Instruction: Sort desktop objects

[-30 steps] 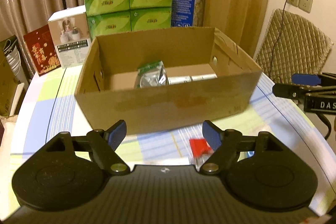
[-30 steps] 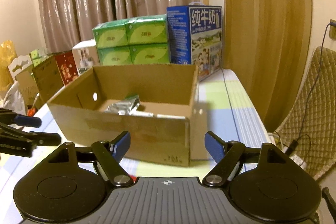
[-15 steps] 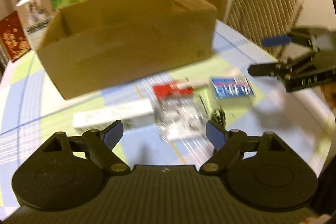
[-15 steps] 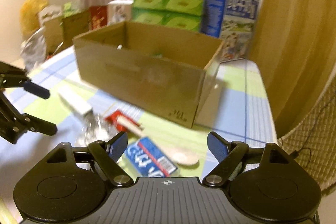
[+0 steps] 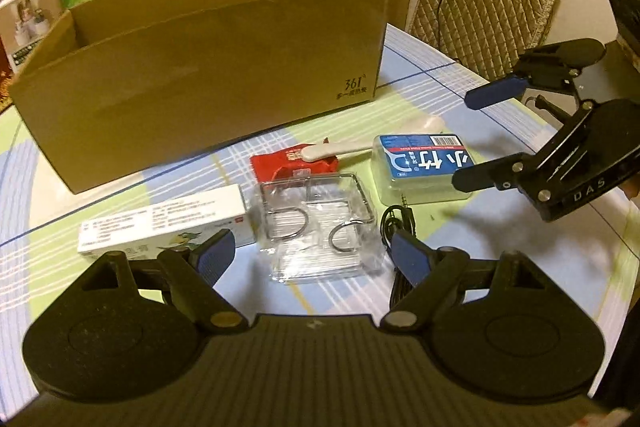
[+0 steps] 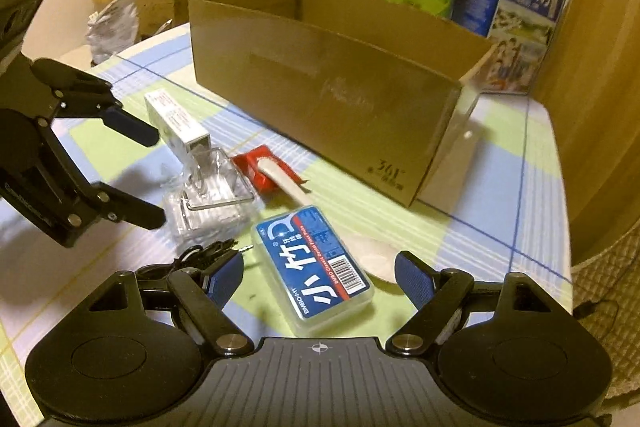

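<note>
While both grippers are held with fingers apart, the clear box (image 5: 318,227) is seen between the left gripper (image 5: 312,253) fingers, the floss case (image 6: 314,267) between the right gripper (image 6: 319,275) fingers.

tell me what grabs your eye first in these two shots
The big open cardboard box fills the back of the table. In front of it lies a cluster of small items: a blue-labelled plastic case just ahead of the open right claw, and a clear plastic holder ahead of the open left claw.
</note>
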`<action>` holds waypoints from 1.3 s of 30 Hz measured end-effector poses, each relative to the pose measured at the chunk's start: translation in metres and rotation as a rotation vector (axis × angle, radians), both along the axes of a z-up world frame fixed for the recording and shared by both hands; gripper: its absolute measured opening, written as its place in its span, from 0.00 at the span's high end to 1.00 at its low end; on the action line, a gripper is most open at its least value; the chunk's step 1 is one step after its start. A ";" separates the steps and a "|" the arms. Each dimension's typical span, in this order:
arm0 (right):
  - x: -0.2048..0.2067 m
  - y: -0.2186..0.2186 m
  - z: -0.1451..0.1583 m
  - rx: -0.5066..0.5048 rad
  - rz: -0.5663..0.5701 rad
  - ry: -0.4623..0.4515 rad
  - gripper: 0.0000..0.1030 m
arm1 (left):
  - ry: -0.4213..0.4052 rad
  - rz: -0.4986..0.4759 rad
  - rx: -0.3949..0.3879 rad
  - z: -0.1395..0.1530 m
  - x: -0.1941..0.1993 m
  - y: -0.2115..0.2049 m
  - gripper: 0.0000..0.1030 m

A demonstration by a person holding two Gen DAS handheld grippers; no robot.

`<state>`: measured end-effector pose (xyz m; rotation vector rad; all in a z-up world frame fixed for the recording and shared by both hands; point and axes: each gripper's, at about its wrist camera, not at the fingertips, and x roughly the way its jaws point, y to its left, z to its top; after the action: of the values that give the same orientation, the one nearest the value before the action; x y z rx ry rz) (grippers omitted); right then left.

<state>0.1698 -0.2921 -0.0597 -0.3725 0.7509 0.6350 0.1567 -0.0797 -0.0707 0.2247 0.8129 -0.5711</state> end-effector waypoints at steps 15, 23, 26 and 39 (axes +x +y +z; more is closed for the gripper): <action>0.025 0.004 -0.013 0.007 0.018 0.083 0.22 | 0.006 -0.025 -0.030 -0.015 0.026 -0.009 0.20; 0.030 0.007 -0.015 -0.005 0.036 0.087 0.23 | 0.026 -0.034 -0.008 -0.024 0.031 -0.018 0.20; 0.029 0.008 -0.016 -0.016 0.040 0.082 0.26 | 0.032 -0.025 -0.011 -0.027 0.035 -0.020 0.22; 0.027 0.012 -0.010 0.002 0.010 0.132 0.47 | 0.062 -0.010 0.017 -0.021 0.028 -0.020 0.38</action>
<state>0.1965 -0.2803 -0.0694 -0.3349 0.8749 0.6750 0.1845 -0.0995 -0.0913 0.2275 0.8776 -0.5831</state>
